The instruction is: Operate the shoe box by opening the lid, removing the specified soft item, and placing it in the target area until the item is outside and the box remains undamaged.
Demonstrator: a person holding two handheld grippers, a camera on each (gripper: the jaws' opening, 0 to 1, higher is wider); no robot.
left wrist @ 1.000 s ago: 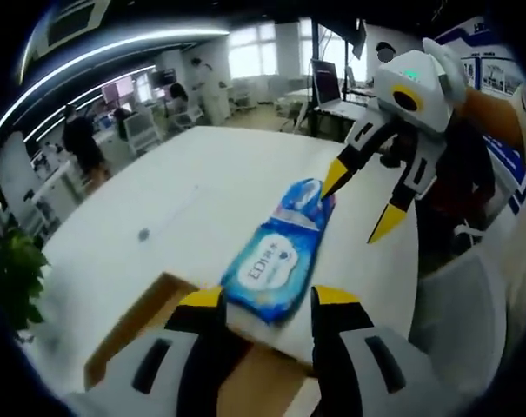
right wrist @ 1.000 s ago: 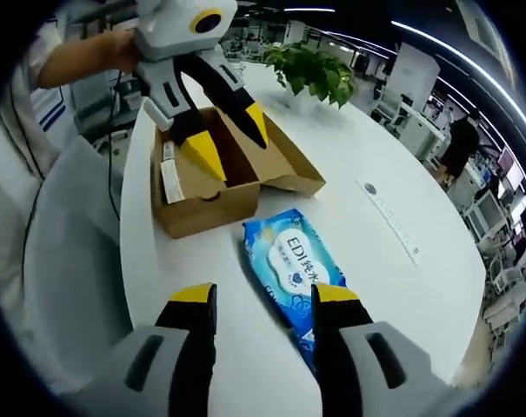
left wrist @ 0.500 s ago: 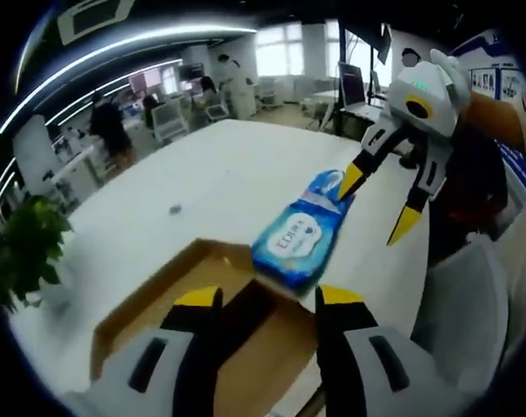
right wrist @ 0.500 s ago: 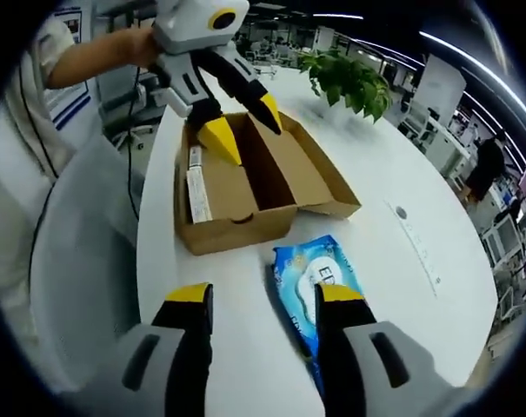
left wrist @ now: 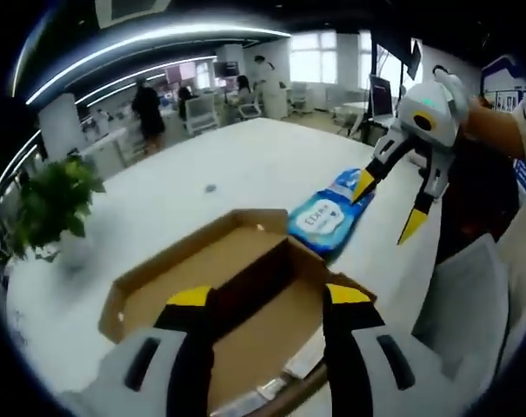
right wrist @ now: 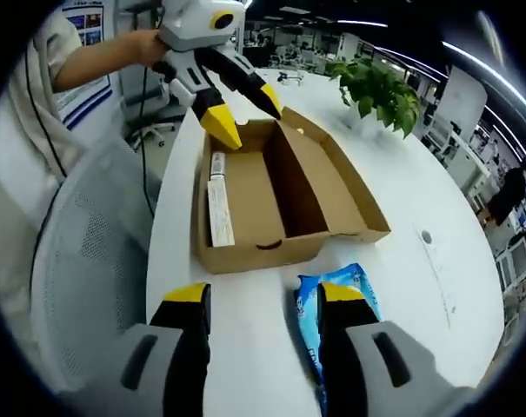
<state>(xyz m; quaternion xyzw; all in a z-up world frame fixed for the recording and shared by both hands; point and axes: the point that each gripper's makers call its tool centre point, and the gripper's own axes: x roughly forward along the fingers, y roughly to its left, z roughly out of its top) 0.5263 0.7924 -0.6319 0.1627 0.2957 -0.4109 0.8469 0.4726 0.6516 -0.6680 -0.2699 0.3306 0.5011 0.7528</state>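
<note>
While box (right wrist: 271, 204) gapes, left gripper (right wrist: 242, 113) hovers (open).

The room was evenly and brightly lit; long ceiling light strips (left wrist: 149, 48) curved overhead in the left gripper view, bent by the fisheye lens; windows (left wrist: 319, 62) far ahead of that gripper were blown out to white; the white table (left wrist: 245, 165) showed soft glare and only faint shadows; the inside of the shoe box (right wrist: 276, 195) lay darker along its walls; straight lines bowed toward the edges; the far office looked soft and slightly blurred in both views.
</note>
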